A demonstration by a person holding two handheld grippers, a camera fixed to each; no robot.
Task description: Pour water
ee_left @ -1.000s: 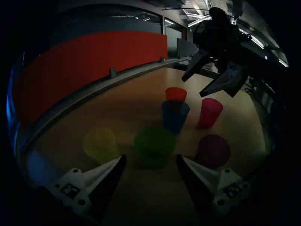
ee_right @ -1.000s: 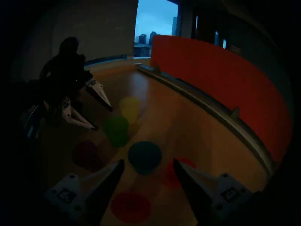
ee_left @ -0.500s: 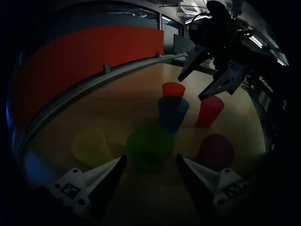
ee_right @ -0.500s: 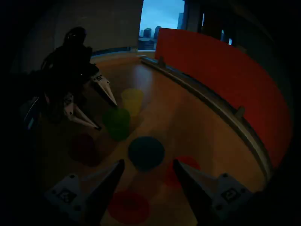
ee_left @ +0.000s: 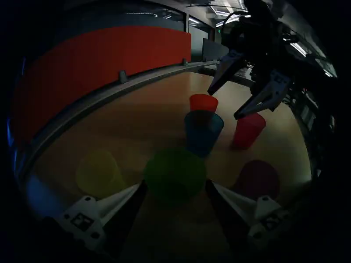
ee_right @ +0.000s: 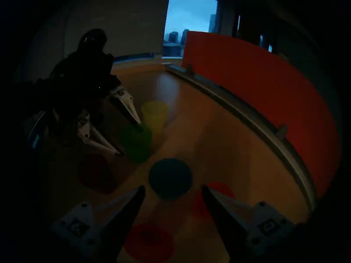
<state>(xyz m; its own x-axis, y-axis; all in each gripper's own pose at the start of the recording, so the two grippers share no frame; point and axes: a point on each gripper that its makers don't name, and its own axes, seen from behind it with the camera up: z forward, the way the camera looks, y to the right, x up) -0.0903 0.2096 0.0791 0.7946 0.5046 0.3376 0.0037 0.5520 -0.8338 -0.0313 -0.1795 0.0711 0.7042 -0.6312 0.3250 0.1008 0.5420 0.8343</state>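
Now, green cup (ee_left: pixel 174 173) within the spread left gripper (ee_left: pixel 175 183), blue cup (ee_right: pixel 170 177) before the spread right gripper (ee_right: pixel 172 187).

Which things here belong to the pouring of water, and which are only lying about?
For the job, probably: green cup, blue cup, yellow cup, red cup, pink cup, maroon cup.
Only around: red partition, window.

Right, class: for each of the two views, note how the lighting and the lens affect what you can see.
Left gripper view: dim, ceiling lights glare top right, the dark red cup nearly sinks into shadow, the rail curves from fisheye distortion. Right gripper view: the window is brightest, the table shows a soft sheen.
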